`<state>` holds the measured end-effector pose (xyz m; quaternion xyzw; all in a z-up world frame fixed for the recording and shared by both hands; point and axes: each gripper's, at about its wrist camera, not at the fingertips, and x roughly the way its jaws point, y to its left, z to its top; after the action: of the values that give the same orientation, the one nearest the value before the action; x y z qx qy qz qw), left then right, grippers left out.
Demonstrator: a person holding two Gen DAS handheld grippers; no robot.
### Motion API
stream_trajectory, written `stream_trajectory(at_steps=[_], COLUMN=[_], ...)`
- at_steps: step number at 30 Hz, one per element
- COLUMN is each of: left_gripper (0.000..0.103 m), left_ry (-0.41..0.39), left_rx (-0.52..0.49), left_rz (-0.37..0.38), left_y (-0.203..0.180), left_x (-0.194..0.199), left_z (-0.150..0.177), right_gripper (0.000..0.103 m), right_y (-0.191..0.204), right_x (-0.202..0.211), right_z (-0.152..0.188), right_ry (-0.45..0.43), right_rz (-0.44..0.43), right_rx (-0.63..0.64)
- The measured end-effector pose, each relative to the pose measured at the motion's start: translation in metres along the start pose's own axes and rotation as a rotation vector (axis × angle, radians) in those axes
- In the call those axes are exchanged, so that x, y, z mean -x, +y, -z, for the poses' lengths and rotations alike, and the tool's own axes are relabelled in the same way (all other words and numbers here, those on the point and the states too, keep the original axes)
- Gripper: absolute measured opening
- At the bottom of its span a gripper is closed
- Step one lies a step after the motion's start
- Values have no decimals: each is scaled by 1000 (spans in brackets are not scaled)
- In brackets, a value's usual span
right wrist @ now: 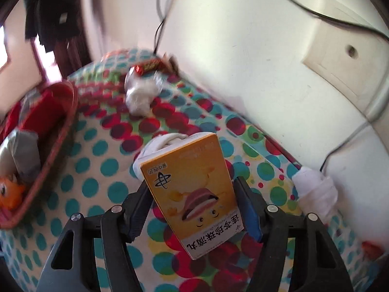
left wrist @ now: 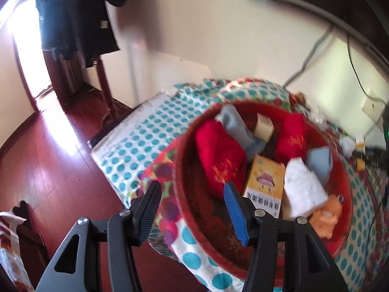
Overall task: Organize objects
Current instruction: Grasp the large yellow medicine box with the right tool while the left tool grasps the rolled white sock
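In the right wrist view a yellow medicine box [right wrist: 194, 194] with a cartoon mouth stands between the fingers of my right gripper [right wrist: 192, 185], and both pads press on its sides. A rolled white sock [right wrist: 167, 143] lies just behind it on the dotted bedspread [right wrist: 97, 170]. In the left wrist view my left gripper [left wrist: 192, 185] hangs open over the near rim of the round red basket [left wrist: 176, 170], gripping nothing. The basket holds two red cloths [left wrist: 218, 153], a grey sock [left wrist: 233, 124], a beige block [left wrist: 263, 127], another yellow box [left wrist: 265, 182], a white cloth [left wrist: 301, 187] and an orange toy [left wrist: 325, 219].
A white wrapped bundle [right wrist: 141, 92] and a red wrapper [right wrist: 148, 68] lie further back on the bed. The wall with a socket [right wrist: 340, 65] and cables runs along the right. A white-wrapped cable end [right wrist: 316, 189] lies at the bed's edge. A wooden floor [left wrist: 48, 158] and a coat stand [left wrist: 73, 19] lie beyond the bed.
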<state>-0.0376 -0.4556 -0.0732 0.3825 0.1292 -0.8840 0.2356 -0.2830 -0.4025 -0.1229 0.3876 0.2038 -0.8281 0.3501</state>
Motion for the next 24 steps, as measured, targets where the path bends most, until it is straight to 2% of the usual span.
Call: stream_trajectory(at_steps=[4, 6, 8, 12, 14, 15, 19, 24], left_gripper=[55, 55, 55, 55, 55, 55, 55, 55], left_ry=[-6, -5, -12, 16, 31, 44, 112, 156], left_rx=[3, -43, -102, -266, -321, -351, -397, -440], left_rz=[6, 35, 59, 155, 208, 257, 376, 326], left_y=[-9, -29, -55, -136, -177, -204, -285, -366], left_x=[11, 15, 19, 19, 18, 16, 0, -40], left_z=[-12, -15, -18, -22, -23, -24, -30, -39], right_gripper=[60, 60, 60, 60, 60, 60, 60, 60], right_y=[-2, -5, -13, -57, -80, -87, -95, -95], right_x=[17, 31, 48, 88, 112, 120, 141, 144], right_z=[17, 30, 47, 94, 119, 130, 157, 163], right_ry=[-16, -31, -20, -17, -48, -58, -116, -146], right_rz=[26, 32, 78, 172, 214, 233, 305, 335], right_rx=[-75, -109, -126, -158, -197, -213, -261, -279])
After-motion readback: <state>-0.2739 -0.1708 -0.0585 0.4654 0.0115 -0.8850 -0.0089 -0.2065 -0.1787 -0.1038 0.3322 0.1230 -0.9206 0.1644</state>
